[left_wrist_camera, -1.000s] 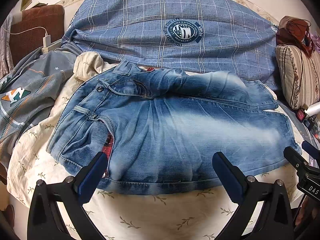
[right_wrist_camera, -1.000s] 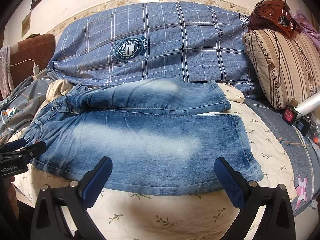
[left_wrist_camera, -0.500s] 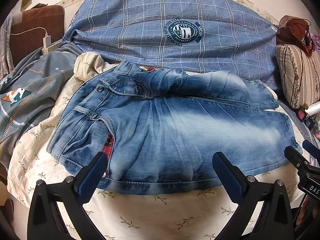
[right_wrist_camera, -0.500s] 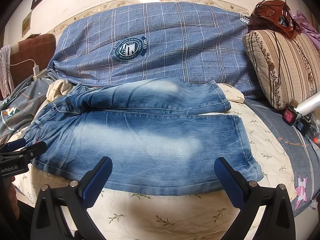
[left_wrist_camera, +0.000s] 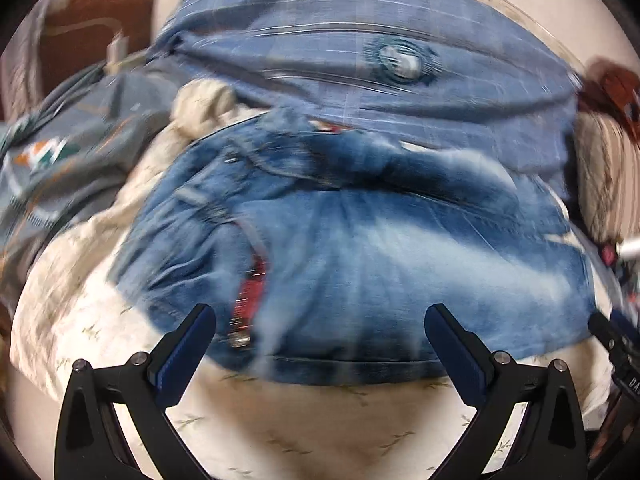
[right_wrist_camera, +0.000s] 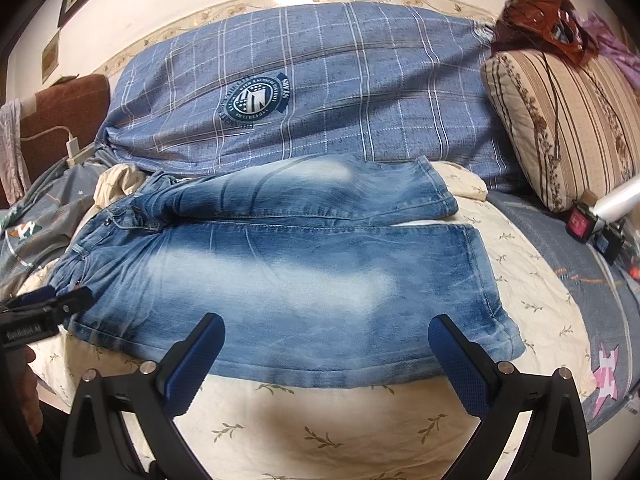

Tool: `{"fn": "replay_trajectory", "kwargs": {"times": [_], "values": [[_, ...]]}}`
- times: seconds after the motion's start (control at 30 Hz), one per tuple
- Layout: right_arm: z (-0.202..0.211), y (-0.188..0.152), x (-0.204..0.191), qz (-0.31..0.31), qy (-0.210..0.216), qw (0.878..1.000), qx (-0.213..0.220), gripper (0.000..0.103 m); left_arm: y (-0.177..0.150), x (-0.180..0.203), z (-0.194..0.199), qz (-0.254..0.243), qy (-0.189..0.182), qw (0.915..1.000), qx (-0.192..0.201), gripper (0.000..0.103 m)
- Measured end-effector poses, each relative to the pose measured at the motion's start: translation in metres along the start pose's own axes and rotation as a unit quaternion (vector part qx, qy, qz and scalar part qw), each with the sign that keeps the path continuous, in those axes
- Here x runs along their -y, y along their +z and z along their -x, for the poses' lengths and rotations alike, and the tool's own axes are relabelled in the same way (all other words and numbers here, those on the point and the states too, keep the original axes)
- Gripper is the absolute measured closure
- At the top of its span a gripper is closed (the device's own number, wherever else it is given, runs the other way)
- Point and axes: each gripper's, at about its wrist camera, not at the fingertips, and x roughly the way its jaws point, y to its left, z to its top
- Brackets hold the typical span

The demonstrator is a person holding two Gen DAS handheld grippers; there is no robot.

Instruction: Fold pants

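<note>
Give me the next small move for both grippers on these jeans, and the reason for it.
Probably lower both onto the near edge of the jeans and pinch it. The left gripper is open by the waistband end, the right gripper open toward the cuff end, neither holding cloth. The two legs lie flat side by side on the bed, ready to fold one over the other.

Both wrist views low, near, facing headward; share jeans (left_wrist_camera: 360, 248) (right_wrist_camera: 280, 264).

Black left gripper (left_wrist_camera: 320, 344), blue ribbed fingers (left_wrist_camera: 184, 352), silver screws, black right gripper (right_wrist_camera: 326, 352)
</note>
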Motion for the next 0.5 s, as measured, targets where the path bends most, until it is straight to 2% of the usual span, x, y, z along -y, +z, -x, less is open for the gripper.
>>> {"fn": "replay_trajectory", "kwargs": {"times": [0.07,0.27,0.33,0.4,0.5], "values": [[-0.001,-0.001,0.007,-0.015,0.008,1.000,-0.005,0.000,-0.001,-0.021,0.002,0.036,-0.007,0.9993,-0.013,0.000],[0.002,-0.001,0.018,-0.043,0.021,0.999,-0.003,0.000,-0.008,-0.061,-0.002,0.102,-0.037,0.9922,-0.061,0.000],[0.002,-0.002,0.019,-0.046,0.025,0.999,-0.004,0.000,-0.010,-0.068,0.000,0.119,-0.042,0.9902,-0.060,0.000],[0.002,-0.003,0.018,-0.045,0.030,0.999,-0.008,0.000,-0.013,-0.069,0.003,0.122,-0.039,0.9901,-0.058,0.000],[0.004,-0.006,0.020,-0.044,0.039,0.998,-0.015,0.000,-0.018,-0.072,0.006,0.126,-0.053,0.9889,-0.059,0.000]]}}
